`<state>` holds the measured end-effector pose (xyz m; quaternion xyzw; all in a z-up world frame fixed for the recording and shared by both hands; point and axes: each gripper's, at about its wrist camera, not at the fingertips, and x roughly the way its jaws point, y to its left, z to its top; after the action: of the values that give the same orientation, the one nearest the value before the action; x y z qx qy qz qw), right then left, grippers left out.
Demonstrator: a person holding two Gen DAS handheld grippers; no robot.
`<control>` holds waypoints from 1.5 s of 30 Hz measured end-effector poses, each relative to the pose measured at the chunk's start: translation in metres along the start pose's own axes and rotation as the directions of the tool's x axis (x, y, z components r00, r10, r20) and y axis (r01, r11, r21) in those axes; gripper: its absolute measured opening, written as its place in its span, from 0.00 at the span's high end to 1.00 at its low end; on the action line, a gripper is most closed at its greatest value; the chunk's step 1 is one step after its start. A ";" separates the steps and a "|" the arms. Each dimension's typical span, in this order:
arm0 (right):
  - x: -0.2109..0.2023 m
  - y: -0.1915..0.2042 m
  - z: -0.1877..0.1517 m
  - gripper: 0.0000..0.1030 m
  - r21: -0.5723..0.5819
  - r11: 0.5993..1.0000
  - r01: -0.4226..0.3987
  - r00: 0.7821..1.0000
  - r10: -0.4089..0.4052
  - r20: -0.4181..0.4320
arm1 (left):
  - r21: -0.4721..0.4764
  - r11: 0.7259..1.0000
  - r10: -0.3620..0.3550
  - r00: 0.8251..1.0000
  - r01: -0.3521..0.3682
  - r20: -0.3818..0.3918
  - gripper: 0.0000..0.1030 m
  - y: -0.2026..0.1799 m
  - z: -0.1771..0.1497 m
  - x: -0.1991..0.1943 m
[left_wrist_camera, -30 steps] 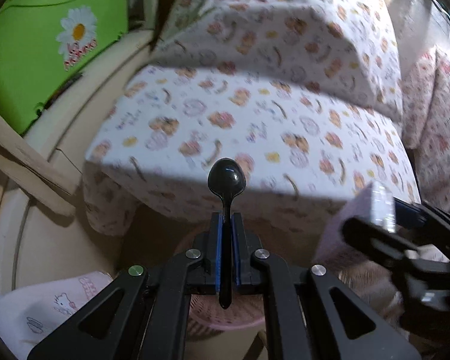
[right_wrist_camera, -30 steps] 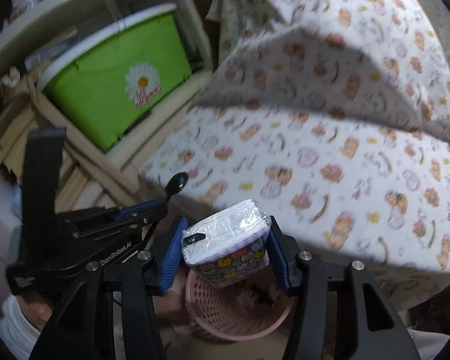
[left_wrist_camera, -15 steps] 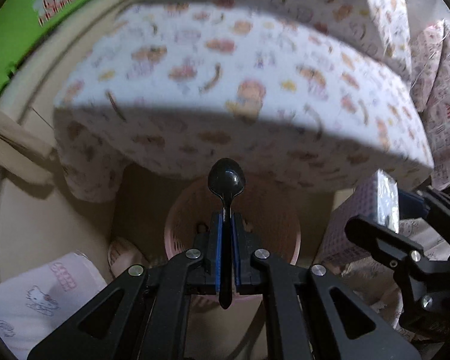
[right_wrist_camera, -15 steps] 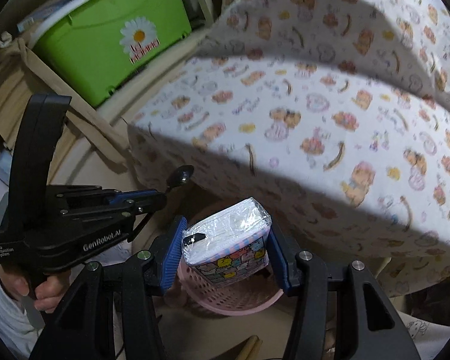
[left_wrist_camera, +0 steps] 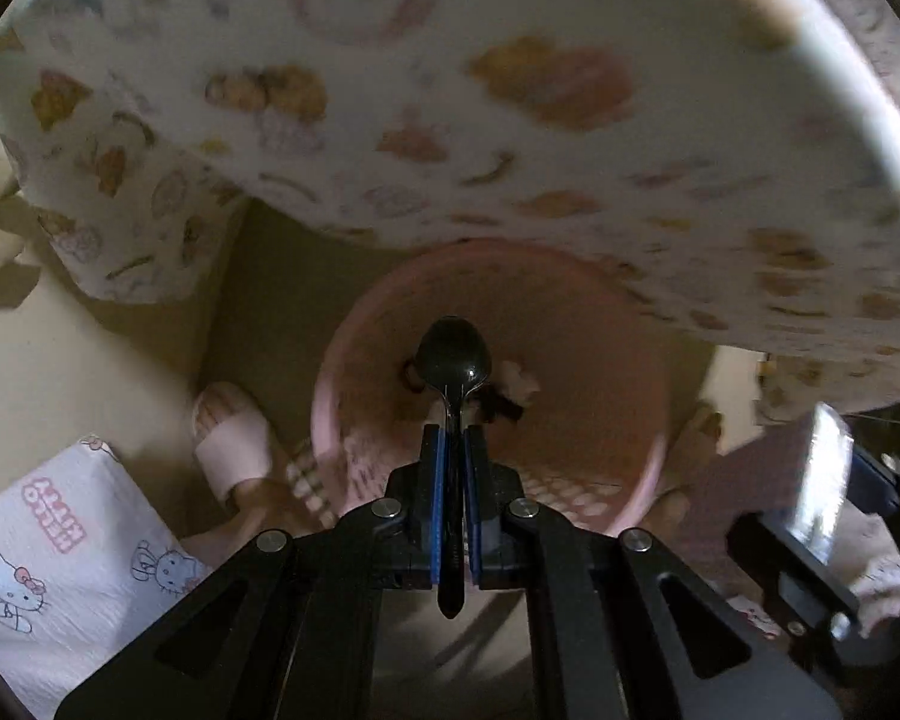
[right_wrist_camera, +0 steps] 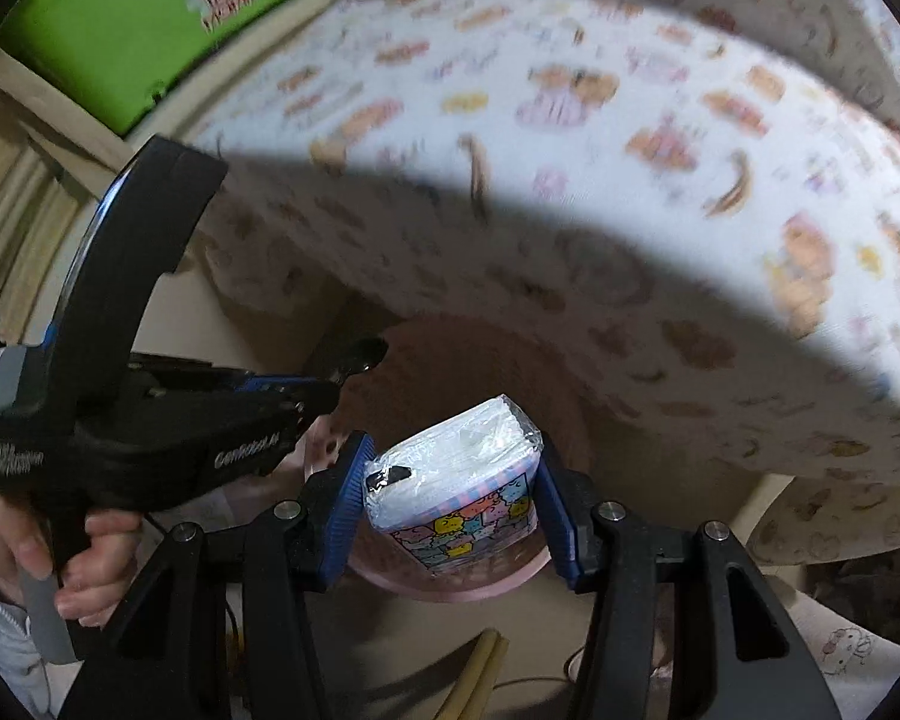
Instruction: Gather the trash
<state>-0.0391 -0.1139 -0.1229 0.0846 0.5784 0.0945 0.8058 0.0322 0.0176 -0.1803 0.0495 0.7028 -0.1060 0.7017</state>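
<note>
- Left tongs (left_wrist_camera: pixel 450 456), at lower centre of the left wrist view, are clamped tight on a black plastic spoon (left_wrist_camera: pixel 453 357).
- The spoon's bowl hangs over the open pink basket (left_wrist_camera: pixel 642 480) at frame centre.
- Right tongs (right_wrist_camera: pixel 447 498) grip a wrapped tissue pack (right_wrist_camera: pixel 456 480), lower centre, above the basket's rim.
- A patterned cloth (right_wrist_camera: pixel 570 150) fills the upper frame.

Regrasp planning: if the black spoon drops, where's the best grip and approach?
Grip the black spoon on its thin straight handle, as the left gripper does now, pads closing across the narrow sides. Come from the handle end; the rounded bowl is wider and likely slips.
</note>
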 end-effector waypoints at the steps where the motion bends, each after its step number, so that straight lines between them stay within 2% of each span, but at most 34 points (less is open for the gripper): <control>1: 0.005 -0.001 -0.001 0.47 0.003 1.000 -0.002 1.000 0.002 -0.013 | -0.007 1.000 0.012 1.000 -0.012 -0.013 0.95 0.001 0.000 0.006; 7: 0.036 -0.007 -0.004 0.47 0.030 0.999 0.014 0.996 -0.011 -0.090 | -0.010 0.999 0.038 0.994 -0.039 -0.105 0.95 0.001 -0.005 0.039; 13: 0.057 -0.012 -0.007 0.47 0.037 0.998 0.054 0.989 -0.049 -0.137 | 0.008 0.998 0.065 0.993 -0.064 -0.102 0.94 -0.005 -0.004 0.043; 16: 0.061 -0.018 -0.008 0.47 0.046 0.997 0.058 0.989 -0.051 -0.142 | -0.013 0.998 0.064 0.991 -0.066 -0.116 0.94 -0.001 -0.005 0.044; 18: 0.062 -0.019 -0.007 0.46 0.047 0.997 0.054 0.988 -0.047 -0.147 | -0.026 0.997 0.063 0.991 -0.067 -0.119 0.86 0.002 -0.006 0.044; 22: 0.065 -0.018 -0.005 0.44 0.058 0.997 0.059 0.987 -0.050 -0.153 | -0.017 0.996 0.089 0.993 -0.091 -0.079 0.71 0.002 -0.004 0.035; 25: 0.065 -0.018 -0.005 0.41 0.061 0.996 0.072 0.986 -0.062 -0.156 | -0.009 0.994 0.106 0.993 -0.107 -0.050 0.66 0.000 -0.002 0.028; 32: 0.055 -0.023 -0.001 0.36 0.090 0.992 0.092 0.990 -0.082 -0.114 | 0.010 0.992 0.125 0.992 -0.125 0.009 0.63 -0.002 0.001 0.011; 36: 0.041 -0.021 0.002 0.36 0.068 0.985 0.158 0.986 -0.155 -0.054 | 0.025 0.992 0.122 0.991 -0.123 0.048 0.61 -0.007 0.003 0.000; 42: 0.020 -0.017 0.003 0.36 0.062 0.985 0.160 0.987 -0.161 0.005 | 0.046 0.991 0.122 0.986 -0.128 0.112 0.61 -0.011 0.002 -0.022; 45: 0.006 -0.014 0.005 0.36 0.068 0.986 0.151 0.987 -0.154 0.044 | 0.057 0.990 0.116 0.979 -0.128 0.169 0.59 -0.015 0.000 -0.041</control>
<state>-0.0320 -0.1258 -0.1304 0.0682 0.5660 0.0116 0.8215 0.0290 0.0068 -0.1382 0.1074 0.6340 -0.0903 0.7605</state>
